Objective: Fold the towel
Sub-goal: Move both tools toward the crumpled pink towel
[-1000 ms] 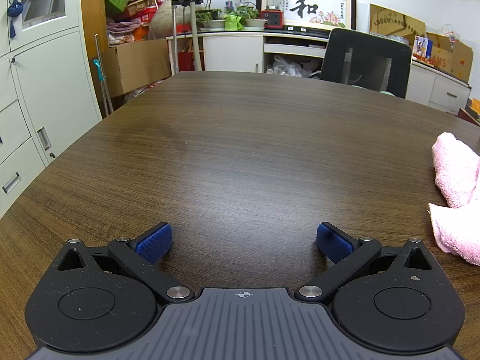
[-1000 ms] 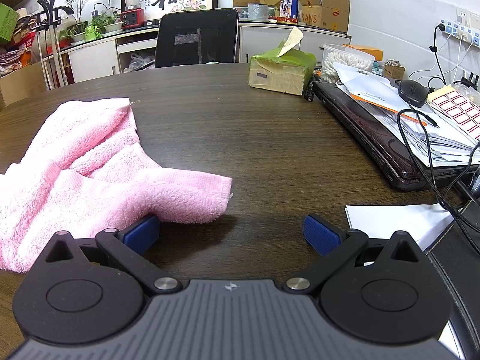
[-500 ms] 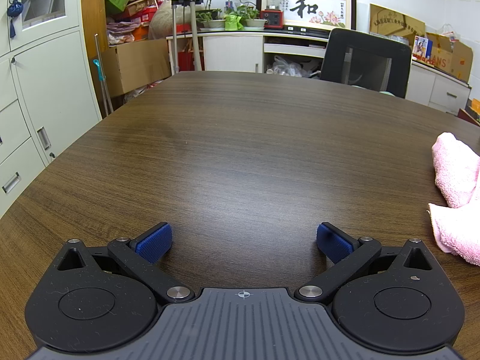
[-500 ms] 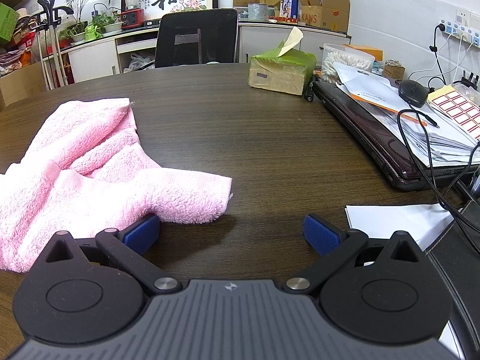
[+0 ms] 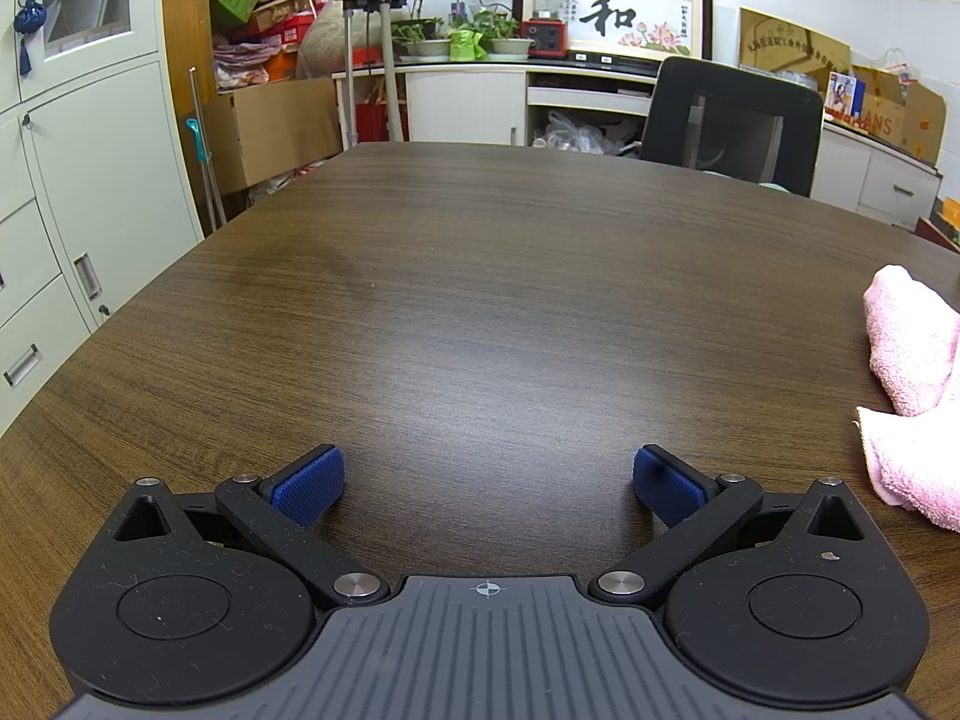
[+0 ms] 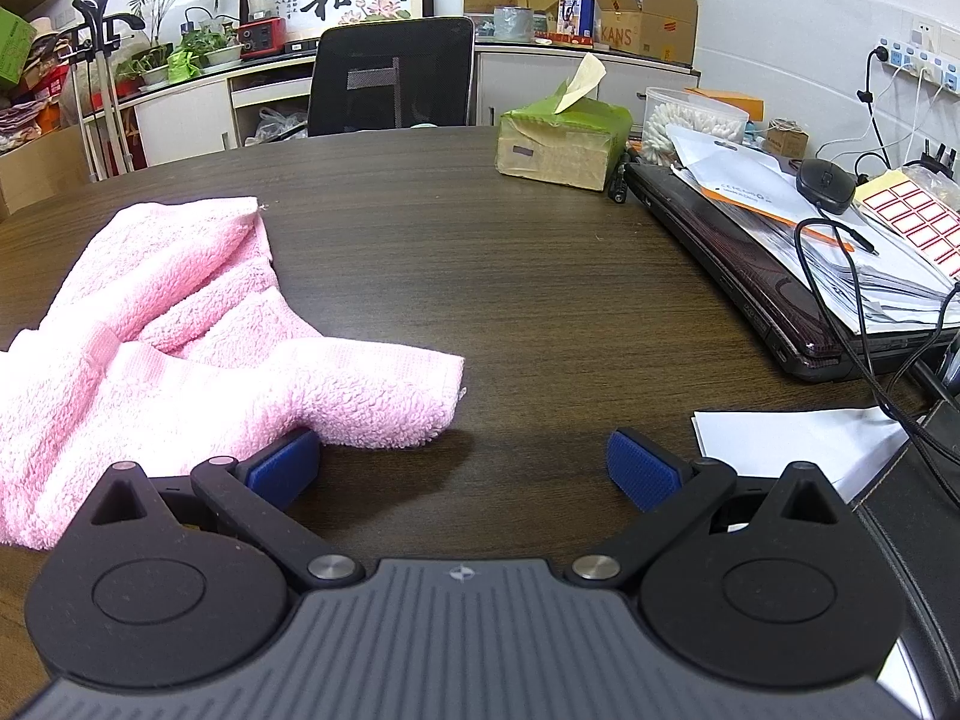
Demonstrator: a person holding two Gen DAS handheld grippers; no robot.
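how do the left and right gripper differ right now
The left gripper has only bare table between its fingers; the pink towel lies off to its right. The right gripper sits at the towel, its left pad against the crumpled edge. Both are open and hold nothing.

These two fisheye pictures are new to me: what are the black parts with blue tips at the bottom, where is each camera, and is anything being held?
Each picture comes from a camera mounted on a hand-held two-finger gripper, looking forward along its fingers. The black plates and blue-padded tips are the gripper itself.

The left wrist view shows the left gripper, open over the bare dark brown wooden table; the crumpled pink terry towel sits at the right edge of that view.

The right wrist view shows the right gripper, also open. The same towel lies unfolded just ahead, beside its left pad. Further right are a green tissue box, a closed dark laptop under papers, and a white sheet of paper.

Nothing is held.
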